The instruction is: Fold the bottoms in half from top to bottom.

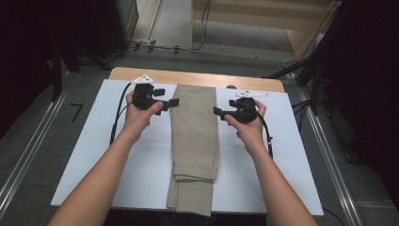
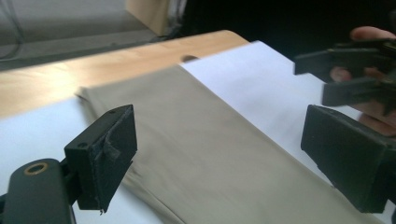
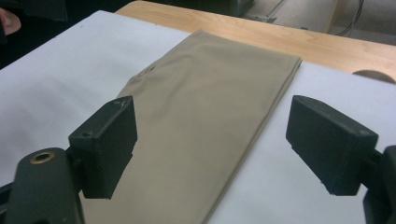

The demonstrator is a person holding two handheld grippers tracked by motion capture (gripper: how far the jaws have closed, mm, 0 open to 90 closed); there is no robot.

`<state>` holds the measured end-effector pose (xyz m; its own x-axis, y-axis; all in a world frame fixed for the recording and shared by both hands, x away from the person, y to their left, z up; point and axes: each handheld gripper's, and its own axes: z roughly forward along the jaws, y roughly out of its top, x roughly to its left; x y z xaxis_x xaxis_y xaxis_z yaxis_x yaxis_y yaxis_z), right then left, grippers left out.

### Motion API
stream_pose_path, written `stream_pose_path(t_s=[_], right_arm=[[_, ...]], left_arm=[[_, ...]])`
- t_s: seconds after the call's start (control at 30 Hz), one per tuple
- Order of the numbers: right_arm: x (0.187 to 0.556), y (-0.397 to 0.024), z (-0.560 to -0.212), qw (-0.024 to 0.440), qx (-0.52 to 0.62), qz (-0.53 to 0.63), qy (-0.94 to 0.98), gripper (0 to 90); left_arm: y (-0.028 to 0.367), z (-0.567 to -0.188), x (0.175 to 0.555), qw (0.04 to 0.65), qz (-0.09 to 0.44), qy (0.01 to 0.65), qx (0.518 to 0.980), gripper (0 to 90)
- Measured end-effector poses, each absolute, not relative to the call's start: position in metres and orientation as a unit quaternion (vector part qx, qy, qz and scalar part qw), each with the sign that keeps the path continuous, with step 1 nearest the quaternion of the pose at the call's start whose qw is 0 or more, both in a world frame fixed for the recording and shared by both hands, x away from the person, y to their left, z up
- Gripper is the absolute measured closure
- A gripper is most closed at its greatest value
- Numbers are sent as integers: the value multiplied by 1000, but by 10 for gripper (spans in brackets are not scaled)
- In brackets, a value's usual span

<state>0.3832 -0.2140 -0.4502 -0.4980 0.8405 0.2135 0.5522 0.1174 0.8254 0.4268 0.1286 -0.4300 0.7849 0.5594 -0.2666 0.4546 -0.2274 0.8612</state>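
Observation:
Folded khaki trousers [image 1: 195, 136] lie lengthwise down the middle of a white sheet [image 1: 117, 155], their near end hanging over the front edge. My left gripper [image 1: 171, 103] hovers at the trousers' far left edge, open, jaws pointing right. My right gripper [image 1: 217, 111] hovers at the far right edge, open, jaws pointing left. In the left gripper view the trousers [image 2: 210, 149] run between the wide-apart jaws of my left gripper [image 2: 219, 154], and the other gripper [image 2: 355, 74] shows beyond. In the right gripper view the trousers [image 3: 201, 126] lie below my right gripper [image 3: 210, 144], open and holding nothing.
The white sheet covers a wooden table [image 1: 197, 77], whose bare strip shows at the far edge. Black cables [image 1: 117, 113] trail from both grippers across the sheet. Dark stands and floor cables [image 1: 155, 46] surround the table.

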Motion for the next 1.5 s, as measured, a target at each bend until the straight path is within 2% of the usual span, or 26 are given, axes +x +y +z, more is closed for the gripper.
stream_pose_path(t_s=[0.13,0.3,0.57,0.77,0.87,1.07,1.23,1.37,1.5], right_arm=[[349,-213,-455,165,471,469,729,156],[310,-203,-472,155,462,458,744,163],[259,-197,-495,120,468,453,749,265],[234,-188,-506,117,460,428,769,382],[228,-187,-511,96,476,428,762,434],[224,-180,-518,75,489,427,757,509],[224,-171,-521,62,474,432,765,720],[225,-169,-521,66,465,436,768,807],[222,-171,-516,69,459,453,762,824]], left_arm=[[125,-444,389,534,33,312,785,113],[117,-466,346,523,24,298,798,116],[116,-487,295,492,24,298,818,207],[119,-506,273,467,20,315,826,376],[119,-503,268,469,29,310,826,435],[114,-507,262,446,26,300,843,673],[110,-508,262,441,21,298,846,824],[110,-506,261,450,23,290,844,869],[115,-498,260,473,5,291,832,871]])
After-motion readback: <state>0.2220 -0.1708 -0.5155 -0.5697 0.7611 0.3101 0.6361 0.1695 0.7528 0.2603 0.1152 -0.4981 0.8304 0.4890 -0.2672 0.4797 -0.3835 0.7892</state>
